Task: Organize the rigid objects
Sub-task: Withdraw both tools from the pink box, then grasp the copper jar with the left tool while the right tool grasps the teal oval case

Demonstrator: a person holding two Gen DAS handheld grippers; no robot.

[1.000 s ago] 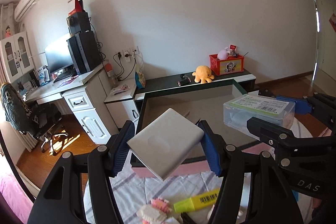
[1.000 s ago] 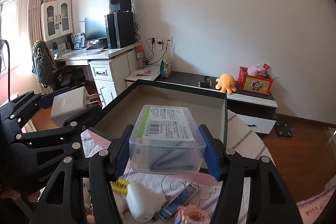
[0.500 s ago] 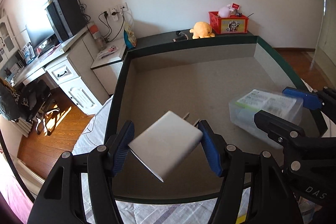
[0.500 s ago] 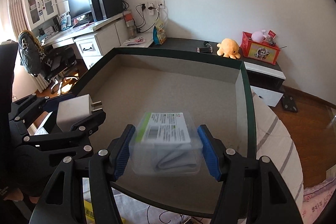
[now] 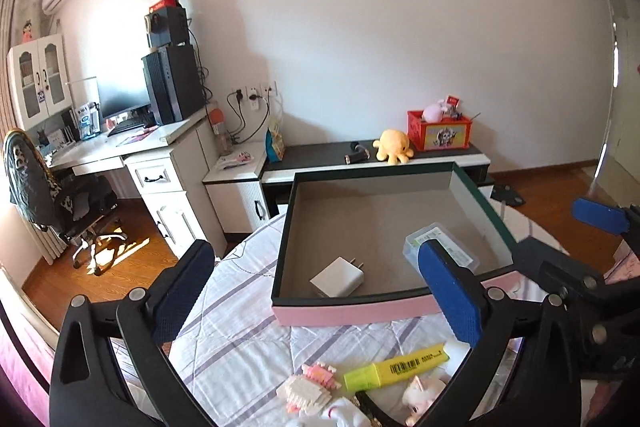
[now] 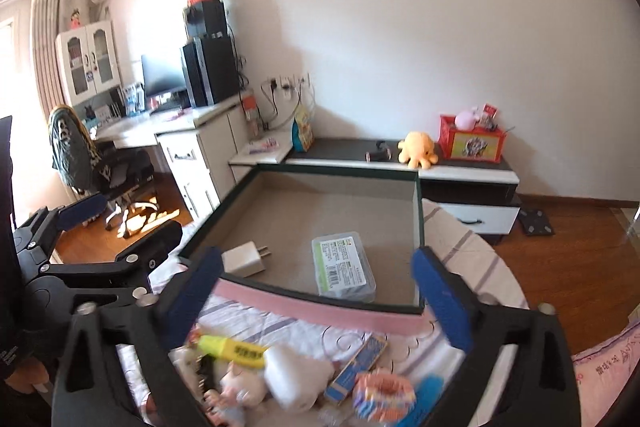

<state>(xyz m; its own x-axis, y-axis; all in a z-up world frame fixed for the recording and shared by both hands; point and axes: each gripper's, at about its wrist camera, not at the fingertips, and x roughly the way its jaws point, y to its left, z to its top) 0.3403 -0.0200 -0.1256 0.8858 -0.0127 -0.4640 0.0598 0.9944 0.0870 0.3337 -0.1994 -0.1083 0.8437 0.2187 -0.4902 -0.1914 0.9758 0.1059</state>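
Note:
A shallow box with a pink front wall (image 5: 352,311) and dark green rim (image 6: 320,307) sits on the striped bedcover. Inside it lie a white charger plug (image 5: 338,282) (image 6: 245,259) at front left and a clear plastic case with a barcode label (image 6: 343,265) (image 5: 440,251) at front right. My left gripper (image 5: 316,299) is open and empty, just before the box. My right gripper (image 6: 320,303) is open and empty, also before the box. In front lie a yellow highlighter (image 5: 394,367) (image 6: 232,347) and small toys.
Loose items lie on the bedcover near the fingers: a pink block toy (image 5: 308,387), a white figure (image 5: 420,393), a blue packet (image 6: 356,363), a pink-white ring (image 6: 380,391). A desk, chair (image 5: 48,203) and low cabinet stand behind.
Both grippers opened and let go: the charger plug and the clear case now lie in the box. Both grippers pulled back toward me, out of the box.

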